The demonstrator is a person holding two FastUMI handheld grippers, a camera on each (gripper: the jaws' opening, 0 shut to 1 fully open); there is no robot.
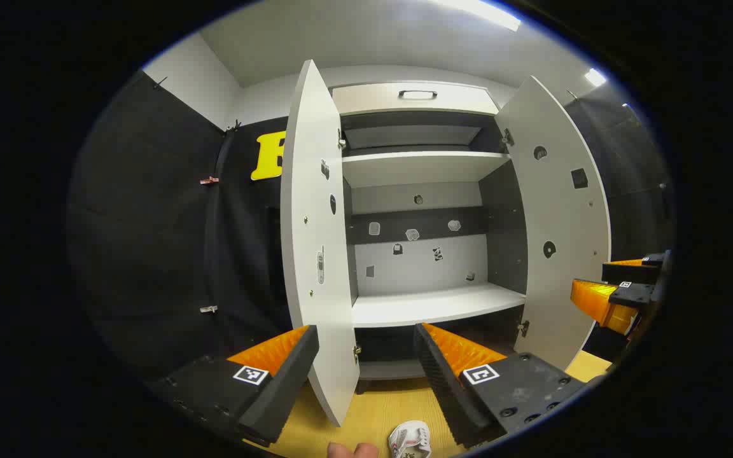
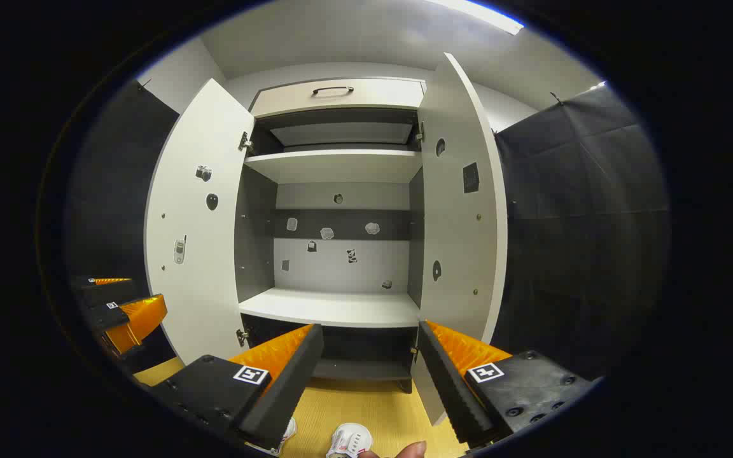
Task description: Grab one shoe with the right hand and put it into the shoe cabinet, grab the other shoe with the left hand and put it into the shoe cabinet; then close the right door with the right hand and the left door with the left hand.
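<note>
1. White shoe cabinet [image 1: 430,305] stands on the yellow floor [image 1: 379,413] with left door [image 1: 312,254] and right door [image 1: 554,222] swung open, shelves bare.
2. Left tongs [image 1: 366,375] are spread, gripping nothing.
3. Right tongs [image 2: 369,375] are spread too, holding nothing.
4. One shoe [image 2: 349,440] lies on the floor beneath the right tongs; another shoe [image 1: 410,440] lies below the left tongs.

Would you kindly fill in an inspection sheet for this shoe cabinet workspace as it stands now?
Surface: yellow wood-look floor.
Job's things: shoe cabinet with left door and right door open, shelves bare; white shoes on the floor.
Clutter: nothing seen.
Grippers: left hand-held gripper open; right hand-held gripper open; neither holds anything.
Cables: nothing seen.
Surroundings: black cloth wall, ceiling light.
</note>
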